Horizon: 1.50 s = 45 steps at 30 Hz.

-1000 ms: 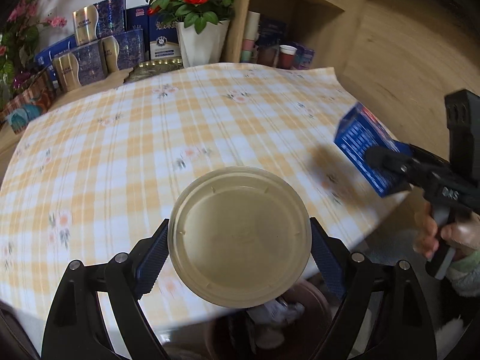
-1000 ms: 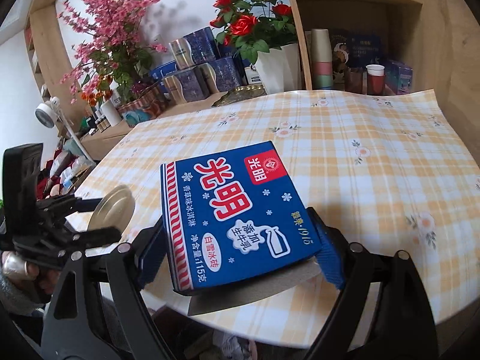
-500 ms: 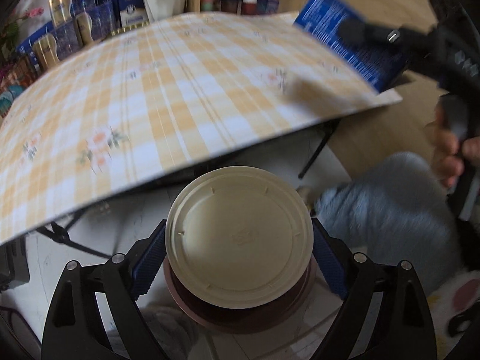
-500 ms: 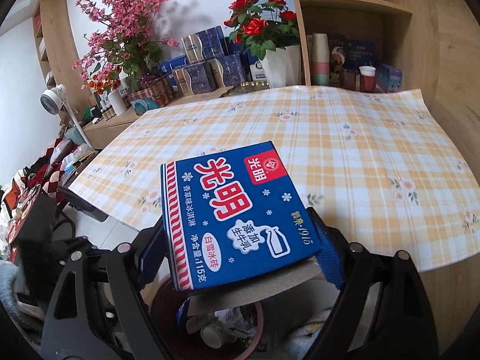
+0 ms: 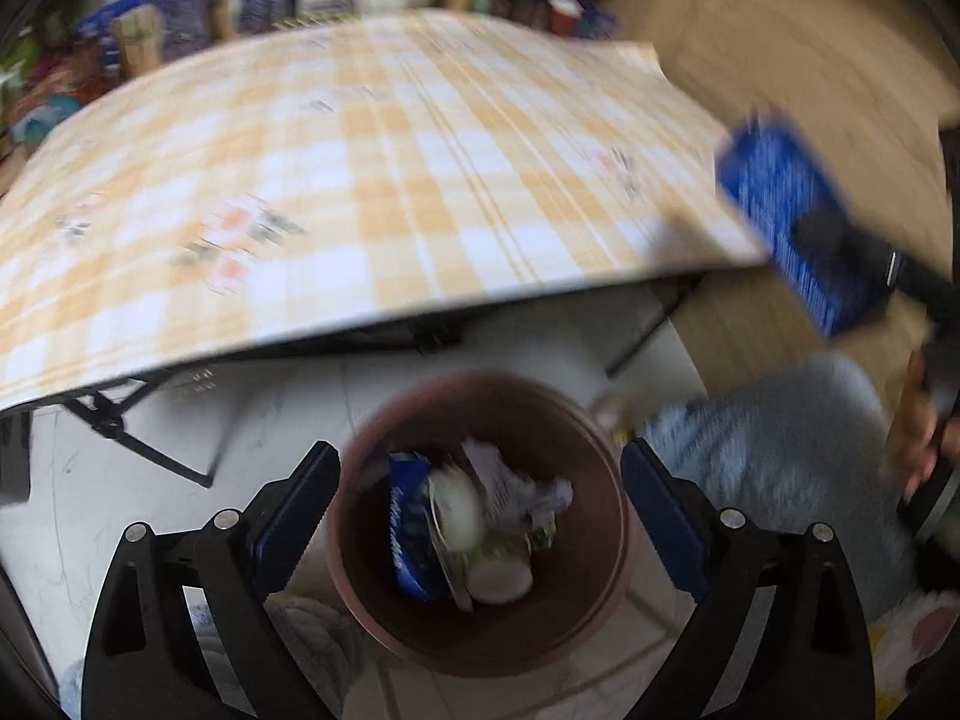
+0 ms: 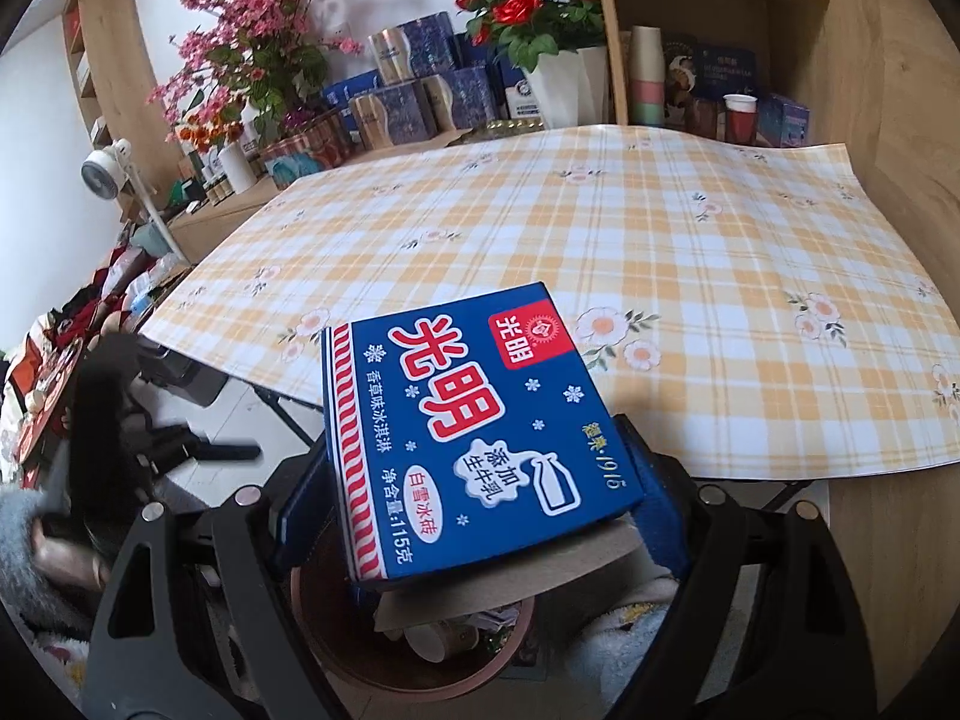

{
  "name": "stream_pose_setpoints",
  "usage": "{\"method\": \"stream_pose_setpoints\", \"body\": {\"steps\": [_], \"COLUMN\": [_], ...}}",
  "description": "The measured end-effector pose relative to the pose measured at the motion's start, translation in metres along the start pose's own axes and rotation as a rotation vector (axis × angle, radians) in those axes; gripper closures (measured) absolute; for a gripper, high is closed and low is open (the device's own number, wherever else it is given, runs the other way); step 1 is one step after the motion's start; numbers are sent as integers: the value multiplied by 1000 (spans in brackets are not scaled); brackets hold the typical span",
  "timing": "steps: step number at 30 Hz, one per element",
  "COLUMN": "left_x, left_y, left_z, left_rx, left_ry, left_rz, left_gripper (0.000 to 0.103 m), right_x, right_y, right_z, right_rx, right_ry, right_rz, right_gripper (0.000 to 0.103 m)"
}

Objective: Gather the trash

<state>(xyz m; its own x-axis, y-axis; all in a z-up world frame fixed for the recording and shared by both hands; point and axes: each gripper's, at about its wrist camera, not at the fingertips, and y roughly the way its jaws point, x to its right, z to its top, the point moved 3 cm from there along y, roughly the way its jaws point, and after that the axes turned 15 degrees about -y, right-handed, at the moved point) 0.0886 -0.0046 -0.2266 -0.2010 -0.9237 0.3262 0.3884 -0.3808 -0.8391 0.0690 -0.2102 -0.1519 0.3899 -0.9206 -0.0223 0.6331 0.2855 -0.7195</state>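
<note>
A brown round trash bin (image 5: 480,516) stands on the floor below the table edge, holding paper scraps, a blue wrapper and a cup. My left gripper (image 5: 477,516) is open and empty right above the bin. A pale round lid (image 5: 459,513) lies blurred inside the bin. My right gripper (image 6: 480,492) is shut on a blue ice-cream box (image 6: 474,432) with red Chinese letters, held above the bin (image 6: 360,654). The box also shows at the right of the left wrist view (image 5: 792,222).
A table with a yellow checked cloth (image 6: 630,252) stretches ahead. Flower pots, blue boxes and shelves (image 6: 480,78) stand behind it. The person's grey-clad legs (image 5: 768,456) are right of the bin. Folding table legs (image 5: 150,450) stand to the bin's left.
My left gripper has opened and the round lid has dropped into the bin. My right gripper has carried the blue box off the table edge to above the bin.
</note>
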Motion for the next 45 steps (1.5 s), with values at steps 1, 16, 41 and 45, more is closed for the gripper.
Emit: {"method": "stream_pose_setpoints", "body": {"steps": [1,16,41,45], "left_x": [-6,-54,23,45], "left_y": [-8,-57,-132,-161], "left_z": [5,43,99,108], "left_rx": [31,190,448,523], "left_ry": [-28,-92,57,96], "left_rz": [5,140,125,132], "left_gripper": [11,7,7,7], "right_x": [-4,-68,18,30], "right_y": [3,72,-43,-72], "right_z": [-1,-30,95,108], "right_rx": [-10,-207,93,135], "right_ry": [-14,-108,-84,-64], "right_rz": [5,224,-211,-260], "right_gripper": [19,10,6,6]}}
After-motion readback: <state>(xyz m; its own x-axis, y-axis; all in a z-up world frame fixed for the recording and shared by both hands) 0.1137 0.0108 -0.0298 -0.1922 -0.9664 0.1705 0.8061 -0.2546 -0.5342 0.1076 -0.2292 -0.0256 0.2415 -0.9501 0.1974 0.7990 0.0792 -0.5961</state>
